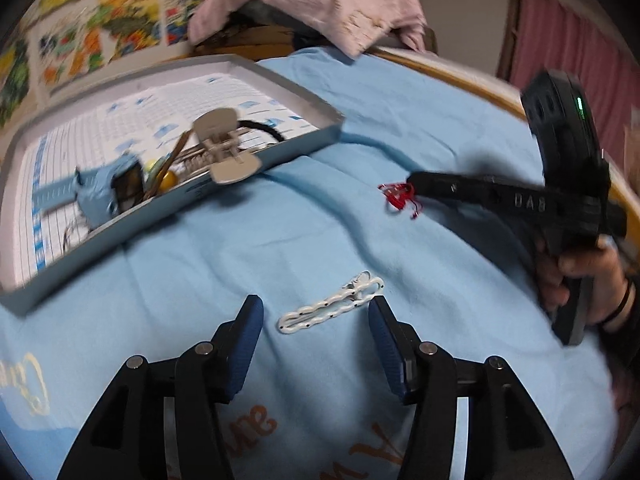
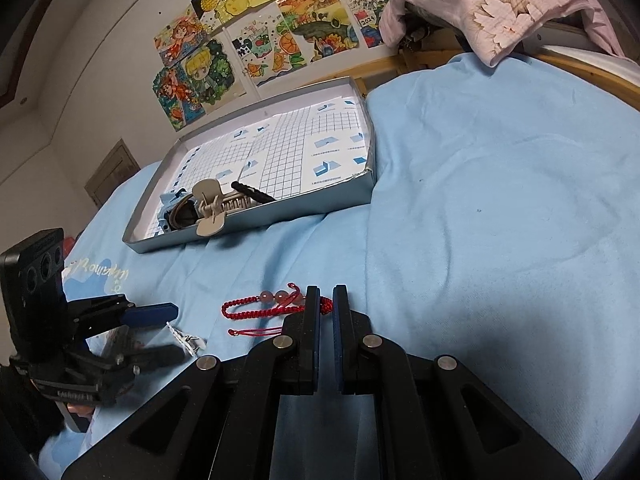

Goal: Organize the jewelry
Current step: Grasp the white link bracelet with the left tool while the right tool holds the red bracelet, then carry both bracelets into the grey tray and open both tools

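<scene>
A white hair clip [image 1: 330, 307] with black dots lies on the light blue bedsheet, between the open fingers of my left gripper [image 1: 316, 316]. It also shows in the right wrist view [image 2: 186, 338]. My right gripper [image 2: 326, 298] is shut on the end of a red braided bracelet [image 2: 260, 310] with pink beads, which rests on the sheet. The bracelet shows in the left wrist view [image 1: 398, 196] at the right gripper's tips [image 1: 412, 180]. A shallow grey box lid [image 1: 280, 152] holds a beige claw clip [image 1: 224, 146], a black hair tie [image 1: 264, 128] and other accessories.
The box lid [image 2: 256, 224] sits at the far left of the bed, with a blue watch [image 1: 88, 190] inside. A pink cloth [image 2: 500, 12] hangs over the wooden bed rail [image 2: 592, 72]. Children's drawings [image 2: 260, 32] cover the wall behind.
</scene>
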A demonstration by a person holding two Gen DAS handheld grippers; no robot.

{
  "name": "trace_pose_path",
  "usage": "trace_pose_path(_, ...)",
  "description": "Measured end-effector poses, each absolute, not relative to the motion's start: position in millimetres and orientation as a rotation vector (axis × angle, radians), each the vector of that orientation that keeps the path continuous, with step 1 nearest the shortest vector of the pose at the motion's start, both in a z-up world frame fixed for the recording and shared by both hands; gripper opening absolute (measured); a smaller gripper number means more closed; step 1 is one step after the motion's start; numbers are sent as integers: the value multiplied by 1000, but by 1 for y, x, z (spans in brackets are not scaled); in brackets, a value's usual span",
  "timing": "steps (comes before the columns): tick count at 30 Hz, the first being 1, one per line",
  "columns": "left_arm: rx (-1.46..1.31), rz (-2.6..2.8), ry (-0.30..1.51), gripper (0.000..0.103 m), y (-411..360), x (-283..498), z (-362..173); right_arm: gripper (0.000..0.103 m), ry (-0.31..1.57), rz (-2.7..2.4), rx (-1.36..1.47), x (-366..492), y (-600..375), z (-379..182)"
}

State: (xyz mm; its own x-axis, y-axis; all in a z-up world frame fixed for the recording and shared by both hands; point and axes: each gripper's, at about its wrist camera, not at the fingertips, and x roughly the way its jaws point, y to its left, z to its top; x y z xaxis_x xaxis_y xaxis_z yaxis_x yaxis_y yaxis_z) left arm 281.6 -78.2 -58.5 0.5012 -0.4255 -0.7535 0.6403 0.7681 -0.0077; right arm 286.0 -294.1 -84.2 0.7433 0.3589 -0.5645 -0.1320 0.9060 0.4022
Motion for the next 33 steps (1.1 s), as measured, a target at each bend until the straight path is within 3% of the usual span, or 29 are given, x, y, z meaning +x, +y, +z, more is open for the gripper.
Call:
trace_pose_path(4,339,-661,820,51,-84,282,-60,6,685,276,351,286,-293,-85)
trace_pose_path(6,342,-658,826,45,-83,283,-60,6,685,276,351,285,-293,-84)
trace_pose_path(8,346,-667,834,27,-83,283,-61,6,686,278,351,284,-291,-85)
trace_pose_path(11,369,-688,842,14,-88,280,-62,6,691,284,350,285,-290,-86)
trace_pose_path(22,357,-620,809,13,-91,266,-56,6,701,356,331,286,-279,-87)
trace_pose_path(33,179,-468,673,13,-59,267,-25,5,544,383,364,293,-280,-62)
